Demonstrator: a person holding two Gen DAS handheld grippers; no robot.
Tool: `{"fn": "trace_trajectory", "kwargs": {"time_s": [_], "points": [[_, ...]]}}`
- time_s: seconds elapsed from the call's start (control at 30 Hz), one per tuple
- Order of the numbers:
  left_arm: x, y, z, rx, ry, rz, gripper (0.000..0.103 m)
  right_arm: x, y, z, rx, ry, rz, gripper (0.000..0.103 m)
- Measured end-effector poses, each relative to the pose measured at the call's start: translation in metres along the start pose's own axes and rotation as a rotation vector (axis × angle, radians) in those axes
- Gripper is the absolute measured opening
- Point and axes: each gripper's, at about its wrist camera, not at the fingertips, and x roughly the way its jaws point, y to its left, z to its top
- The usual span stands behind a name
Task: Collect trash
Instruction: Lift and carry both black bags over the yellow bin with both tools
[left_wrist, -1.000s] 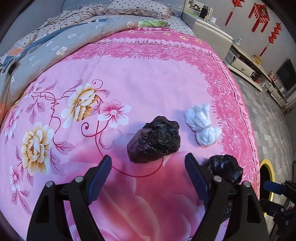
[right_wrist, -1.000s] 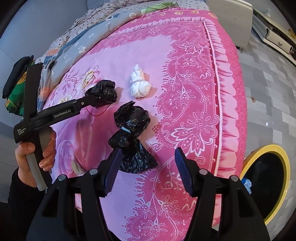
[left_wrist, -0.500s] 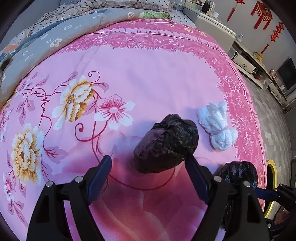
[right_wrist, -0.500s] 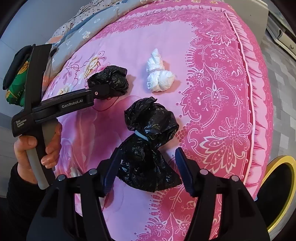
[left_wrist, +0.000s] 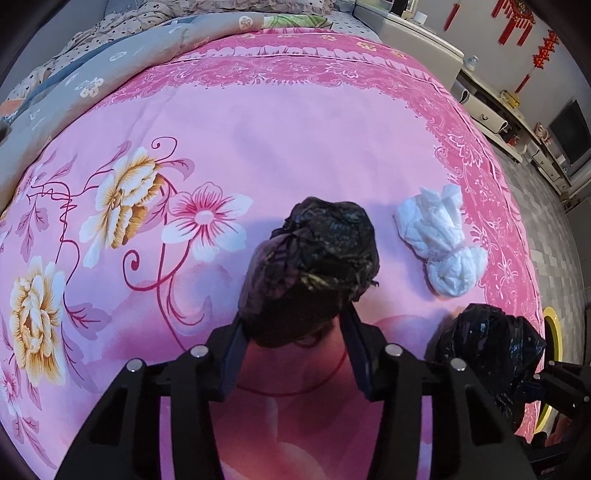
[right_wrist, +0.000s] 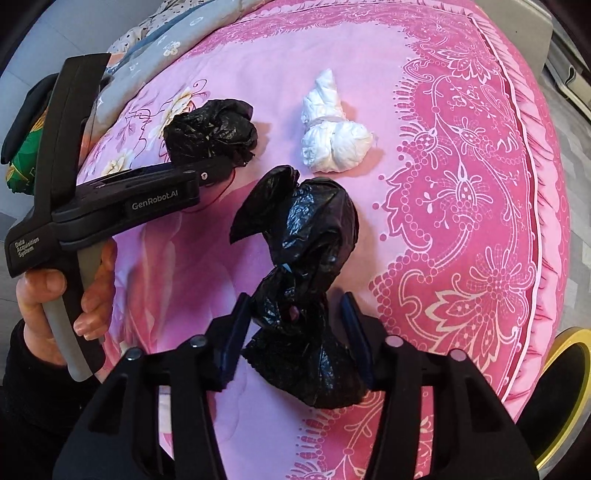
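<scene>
A crumpled dark bag (left_wrist: 310, 266) lies on the pink bedspread (left_wrist: 295, 129). My left gripper (left_wrist: 295, 332) is closing on it, and both pads touch its lower sides. To its right lies a white knotted bundle (left_wrist: 439, 243). A black knotted bag (right_wrist: 299, 258) sits nearer the bed's edge. My right gripper (right_wrist: 295, 314) is closing around its lower lump, with the plastic bulging against both pads. The right wrist view also shows the dark bag (right_wrist: 210, 129), the white bundle (right_wrist: 332, 140) and a hand (right_wrist: 44, 291) on the left gripper's handle.
A grey quilt (left_wrist: 110, 62) is heaped at the bed's far left. A yellow-rimmed bin (right_wrist: 569, 369) stands on the tiled floor beside the bed's edge. White cabinets (left_wrist: 417, 33) line the far wall.
Both grippers have come down over their bags and narrowed. The left jaws went from wide open to touching the dark bag. The right jaws closed in on the black knotted bag.
</scene>
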Motion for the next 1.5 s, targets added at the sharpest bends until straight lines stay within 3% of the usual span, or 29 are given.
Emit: {"fn": "trace_trajectory", "kwargs": {"time_s": [0.13, 0.4, 1.03, 1.5], "points": [[0.0, 0.002, 0.001, -0.006, -0.003, 0.001, 0.031, 0.005, 0.001, 0.002, -0.004, 0.002, 0.002, 0.03], [-0.005, 0.006, -0.001, -0.026, -0.019, 0.003, 0.019, 0.002, 0.005, 0.001, -0.004, -0.01, 0.003, 0.024], [-0.058, -0.007, -0.029, -0.009, -0.037, -0.004, 0.018, -0.062, -0.015, -0.046, 0.037, -0.085, 0.008, 0.024], [-0.098, -0.062, -0.061, 0.077, -0.058, -0.026, 0.018, -0.118, -0.042, -0.087, 0.095, -0.163, -0.013, 0.024]]}}
